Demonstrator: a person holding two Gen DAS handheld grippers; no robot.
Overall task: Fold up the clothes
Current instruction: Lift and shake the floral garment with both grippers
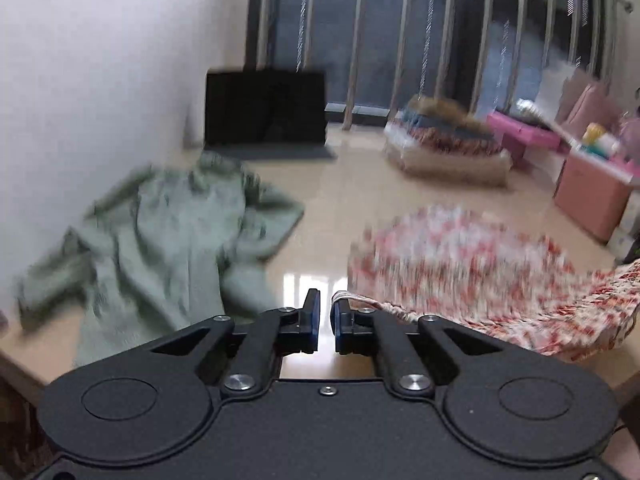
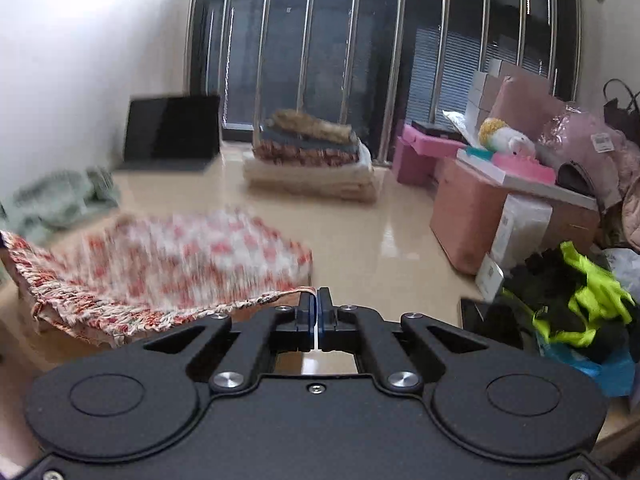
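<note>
1. Knitted red-and-white garment (image 2: 160, 264): lifted at its near edge, far part on the table (image 2: 360, 240), slung between my claws.
2. My right claw (image 2: 318, 300): closed tight on the garment's near corner.
3. My left claw (image 1: 326, 308): almost closed; the hem sits at its right pad, grip unclear.
4. Green shirt (image 1: 160, 232): crumpled, far left.
5. Folded stack (image 2: 312, 160): far end.
</note>
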